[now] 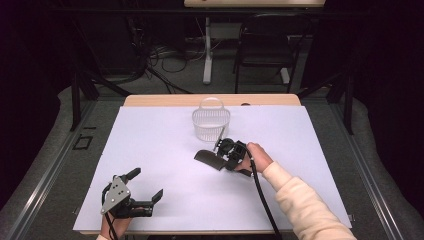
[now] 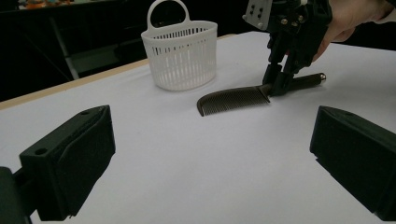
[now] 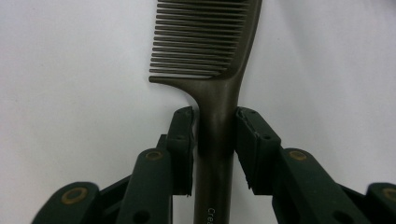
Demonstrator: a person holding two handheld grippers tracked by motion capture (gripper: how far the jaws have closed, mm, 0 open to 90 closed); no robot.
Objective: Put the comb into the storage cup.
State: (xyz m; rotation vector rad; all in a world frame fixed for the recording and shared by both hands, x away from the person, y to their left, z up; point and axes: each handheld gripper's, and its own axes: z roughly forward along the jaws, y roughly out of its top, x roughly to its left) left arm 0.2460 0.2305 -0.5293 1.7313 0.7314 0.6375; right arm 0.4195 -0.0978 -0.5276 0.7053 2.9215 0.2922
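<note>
- Fingers [image 3: 182, 140] of the right gripper [image 3: 215, 140] are clenching a dark brown plastic comb [image 3: 219, 88] by its handle — flat on the white table sheet [image 1: 165, 150].
- Left gripper [image 1: 147, 186] is resting released, well apart.

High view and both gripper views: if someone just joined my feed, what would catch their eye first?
Probably the dark comb lying mid-table on the white sheet, with the right gripper closed on its handle just behind the teeth. Next, the white slotted basket standing upright just beyond it, near the far edge. The left gripper sits at the near left corner, jaws open, holding nothing.
</note>
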